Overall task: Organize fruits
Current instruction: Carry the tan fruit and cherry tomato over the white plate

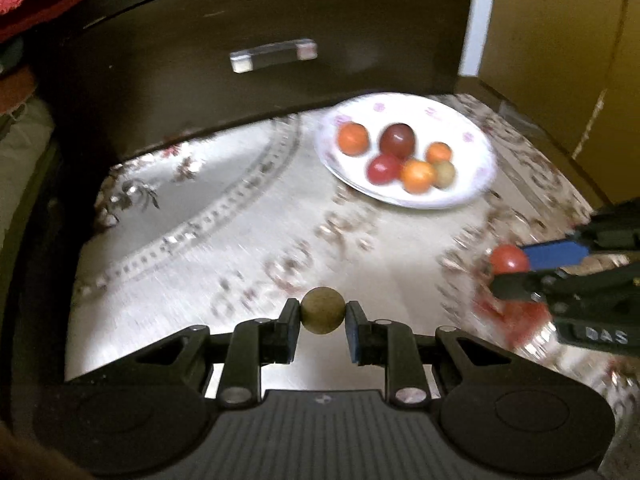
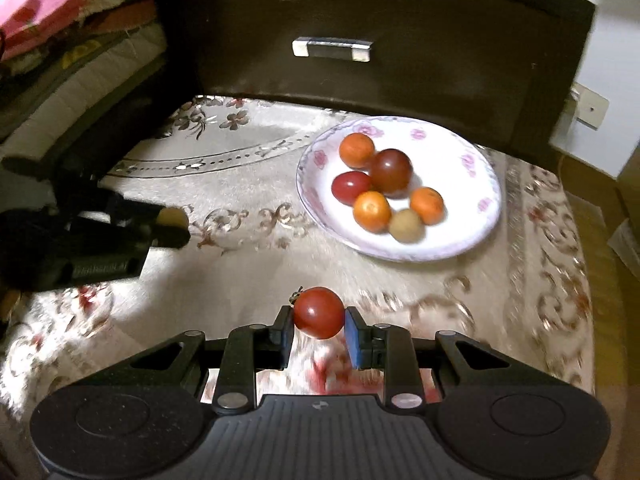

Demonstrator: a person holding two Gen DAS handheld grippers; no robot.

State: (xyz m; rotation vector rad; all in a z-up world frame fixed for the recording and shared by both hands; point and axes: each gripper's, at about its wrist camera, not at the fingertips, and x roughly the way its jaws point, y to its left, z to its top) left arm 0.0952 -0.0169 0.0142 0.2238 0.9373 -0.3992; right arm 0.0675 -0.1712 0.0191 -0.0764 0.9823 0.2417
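My left gripper [image 1: 322,316] is shut on a small brown-green round fruit [image 1: 322,311] and holds it above the cloth. It also shows at the left of the right wrist view [image 2: 170,226], with the fruit [image 2: 173,216] between its tips. My right gripper [image 2: 319,320] is shut on a red tomato [image 2: 319,313]; it shows at the right of the left wrist view [image 1: 512,270] with the tomato [image 1: 508,259]. A white floral plate [image 2: 472,216] ahead holds several small fruits: orange, red, dark red and one brown-green. The plate also shows in the left wrist view [image 1: 472,184].
A cream cloth with floral pattern [image 2: 248,184] covers the surface. A dark wooden drawer front with a metal handle [image 2: 332,48] stands behind the plate. Folded fabrics [image 2: 72,32] are stacked at the left. A cardboard box [image 1: 560,60] stands at the right.
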